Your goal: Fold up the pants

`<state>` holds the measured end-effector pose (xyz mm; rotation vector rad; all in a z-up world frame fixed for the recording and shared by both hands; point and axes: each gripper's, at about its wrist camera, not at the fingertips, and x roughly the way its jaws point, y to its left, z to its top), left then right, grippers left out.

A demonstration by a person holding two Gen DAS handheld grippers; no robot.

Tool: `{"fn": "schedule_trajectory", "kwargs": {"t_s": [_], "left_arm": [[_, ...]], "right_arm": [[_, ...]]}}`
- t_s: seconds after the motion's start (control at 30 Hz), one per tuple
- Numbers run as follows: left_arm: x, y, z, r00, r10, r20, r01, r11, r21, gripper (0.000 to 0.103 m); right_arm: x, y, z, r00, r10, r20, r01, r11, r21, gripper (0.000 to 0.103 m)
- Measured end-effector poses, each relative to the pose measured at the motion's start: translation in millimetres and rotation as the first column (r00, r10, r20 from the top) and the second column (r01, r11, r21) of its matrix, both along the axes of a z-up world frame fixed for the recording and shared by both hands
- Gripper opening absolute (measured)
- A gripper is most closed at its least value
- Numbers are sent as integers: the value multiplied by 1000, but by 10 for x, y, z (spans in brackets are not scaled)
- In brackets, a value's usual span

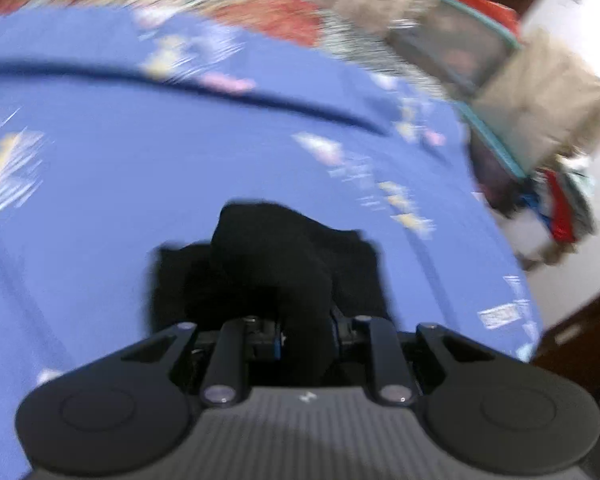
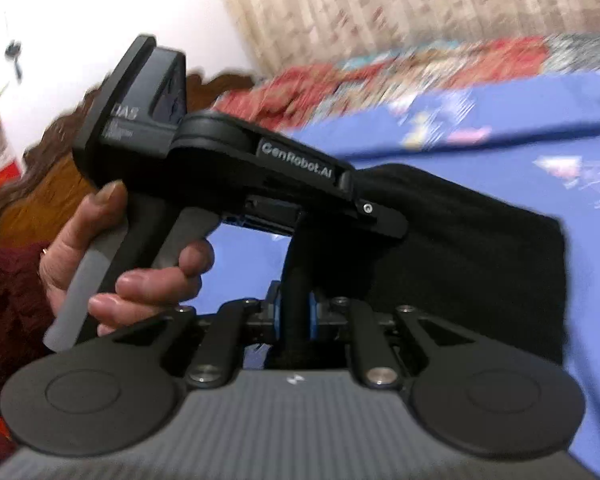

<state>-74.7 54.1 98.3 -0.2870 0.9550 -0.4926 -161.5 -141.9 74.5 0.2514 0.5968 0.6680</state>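
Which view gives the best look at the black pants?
The right wrist view: the black pants stretch broadly over the blue bedsheet, pinched by both grippers. The left wrist view shows only a bunched clump in the left gripper.

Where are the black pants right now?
The black fabric pants hang pinched in both the left gripper and right gripper, over the blue patterned bedsheet.

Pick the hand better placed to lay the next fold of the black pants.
Probably either. Left tongs and right tongs each pinch the black pants above the blue bedsheet; it's a two-handed fold.
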Motion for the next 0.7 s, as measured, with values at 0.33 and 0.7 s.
{"fn": "schedule_trajectory", "kwargs": {"t_s": [0.33, 0.7], "left_arm": [[-177, 296, -509, 993, 97, -68, -102, 992, -72, 58], [-783, 412, -586, 997, 81, -15, -79, 993, 91, 53]], "right_arm": [[84, -444, 47, 996, -65, -67, 68, 997, 43, 41], [-87, -585, -422, 951, -71, -301, 79, 997, 13, 28]]}}
